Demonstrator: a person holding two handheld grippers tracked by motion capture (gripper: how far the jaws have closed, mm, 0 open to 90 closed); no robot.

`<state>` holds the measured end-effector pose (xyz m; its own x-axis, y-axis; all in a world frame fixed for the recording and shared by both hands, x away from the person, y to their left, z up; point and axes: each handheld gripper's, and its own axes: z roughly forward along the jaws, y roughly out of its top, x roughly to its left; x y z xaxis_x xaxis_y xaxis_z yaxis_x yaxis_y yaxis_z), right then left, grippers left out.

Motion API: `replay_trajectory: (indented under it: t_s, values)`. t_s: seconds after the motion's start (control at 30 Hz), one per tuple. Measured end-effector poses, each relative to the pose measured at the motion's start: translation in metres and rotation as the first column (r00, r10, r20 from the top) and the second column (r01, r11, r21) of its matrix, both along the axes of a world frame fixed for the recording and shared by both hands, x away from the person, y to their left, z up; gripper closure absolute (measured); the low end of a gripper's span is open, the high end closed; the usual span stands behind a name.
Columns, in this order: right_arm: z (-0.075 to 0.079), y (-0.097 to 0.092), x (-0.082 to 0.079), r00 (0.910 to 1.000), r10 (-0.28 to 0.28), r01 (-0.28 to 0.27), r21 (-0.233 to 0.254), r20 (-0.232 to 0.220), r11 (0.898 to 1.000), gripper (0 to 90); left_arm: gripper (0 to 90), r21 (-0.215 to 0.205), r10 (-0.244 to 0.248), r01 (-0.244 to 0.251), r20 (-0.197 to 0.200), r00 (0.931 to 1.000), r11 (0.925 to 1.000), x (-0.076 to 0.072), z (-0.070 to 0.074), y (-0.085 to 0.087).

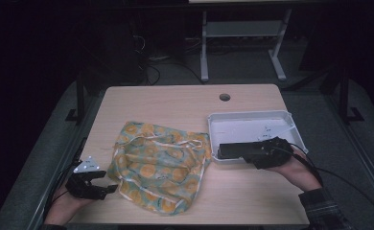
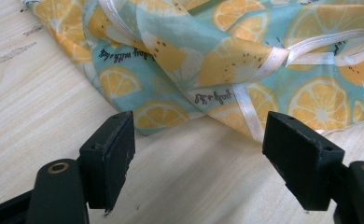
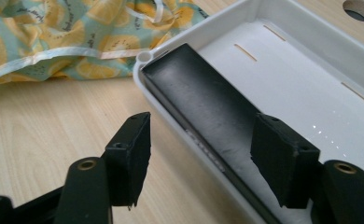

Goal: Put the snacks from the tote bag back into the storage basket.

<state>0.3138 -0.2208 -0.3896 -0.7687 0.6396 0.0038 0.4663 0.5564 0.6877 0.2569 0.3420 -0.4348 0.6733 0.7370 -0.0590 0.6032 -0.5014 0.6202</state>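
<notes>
Black block [image 3: 203,100] against tray [image 3: 311,42] rim, cloth [image 1: 158,160] apart

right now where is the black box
The black box lies in the white tray, along the tray's near-left wall at the table's right in the high view, just right of the cloth.

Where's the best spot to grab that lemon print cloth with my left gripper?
Take the cloth by its near hem, where the white ribbon edging lies just ahead of the open left gripper. Come in low along the table, probably one jaw on each side of that raised fold; the flatter areas give less to pinch.
</notes>
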Motion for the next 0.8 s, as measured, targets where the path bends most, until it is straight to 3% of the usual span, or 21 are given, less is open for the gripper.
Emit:
replay_trajectory:
  t_s: [0.23,0.4,0.57,0.8]
  values:
    - [-0.008,0.006,-0.016,0.9997,0.025,-0.025,0.021,0.010,0.999,29.6,25.0,-0.008,-0.003,0.003,0.007,1.0000,1.0000,-0.001,0.001,0.000]
    - [-0.022,0.009,-0.030,0.9993,0.030,-0.029,0.048,-0.021,0.998,24.6,24.9,-0.014,-0.009,0.009,0.012,0.9999,0.9999,-0.002,0.003,-0.001]
    - [-0.036,0.009,-0.040,0.9986,0.038,-0.037,0.027,-0.038,0.999,22.4,24.9,-0.026,-0.005,0.006,0.017,0.9998,0.9996,-0.003,0.005,-0.002]
    - [-0.046,0.012,-0.045,0.9986,0.045,-0.043,0.039,-0.029,0.998,15.8,24.8,-0.028,-0.014,0.014,0.015,0.9998,0.9995,-0.004,0.005,-0.007]
